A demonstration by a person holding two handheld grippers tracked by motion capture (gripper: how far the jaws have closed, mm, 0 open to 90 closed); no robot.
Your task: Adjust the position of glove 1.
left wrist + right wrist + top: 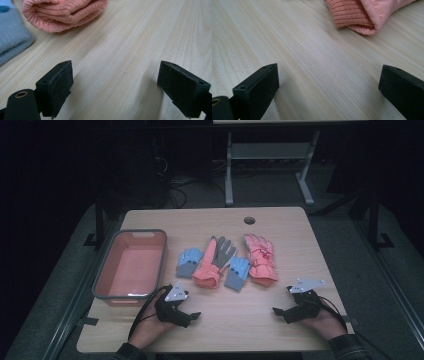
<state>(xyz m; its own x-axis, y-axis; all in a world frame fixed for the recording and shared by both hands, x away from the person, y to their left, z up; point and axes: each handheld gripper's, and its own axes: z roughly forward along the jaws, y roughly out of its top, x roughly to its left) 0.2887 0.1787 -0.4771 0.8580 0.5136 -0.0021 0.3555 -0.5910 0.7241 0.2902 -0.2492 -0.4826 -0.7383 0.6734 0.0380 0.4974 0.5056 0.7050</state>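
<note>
Several gloves lie in a row across the middle of the wooden table point(280, 225): a small blue glove point(189, 262), a grey glove with a pink cuff point(214, 262), a second small blue glove point(238, 273) and a padded pink glove point(260, 258). My left gripper point(192, 316) rests near the front edge, below the gloves, open with bare wood between its jaws. In the left gripper view the pink cuff point(62, 15) and a blue glove point(12, 37) lie ahead of my left gripper point(115, 87). My right gripper point(278, 312) sits at the front right, open and holding nothing. The padded glove's cuff point(362, 15) lies beyond my right gripper point(329, 92).
A pink bin with a grey rim point(131, 265) stands at the table's left side with nothing in it. A round cable hole point(249, 220) is near the far edge. Beyond the table are a desk's legs point(229, 170) and a dark floor.
</note>
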